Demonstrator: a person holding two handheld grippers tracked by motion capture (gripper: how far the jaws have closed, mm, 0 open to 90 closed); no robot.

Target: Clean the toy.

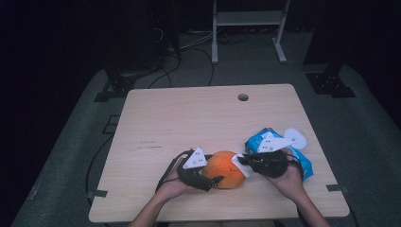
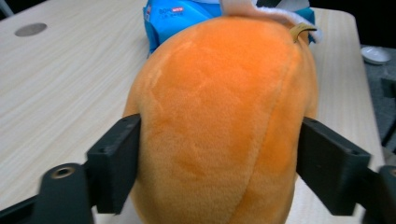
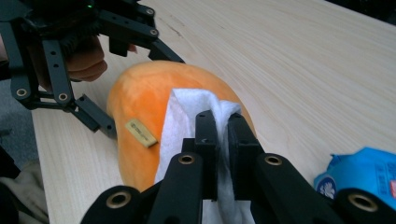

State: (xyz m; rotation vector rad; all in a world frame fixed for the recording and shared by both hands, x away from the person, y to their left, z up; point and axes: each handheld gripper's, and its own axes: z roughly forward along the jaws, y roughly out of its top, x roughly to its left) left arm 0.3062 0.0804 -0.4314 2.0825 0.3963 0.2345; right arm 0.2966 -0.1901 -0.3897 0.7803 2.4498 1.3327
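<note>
Two grippers work the round orange plush toy (image 1: 226, 169) at the table's near edge; left gripper (image 2: 219, 158) brackets it, right gripper (image 3: 223, 140) pinches a white wipe (image 3: 187, 116); wipe gently, brace steadily.

A pale wooden table (image 1: 189, 118) with a round cable hole (image 1: 243, 97) stands on grey carpet (image 1: 373, 142). A white metal frame (image 1: 248, 28) occupies the upper centre; cables (image 1: 189, 52) trail nearby; surroundings lie dark.
</note>
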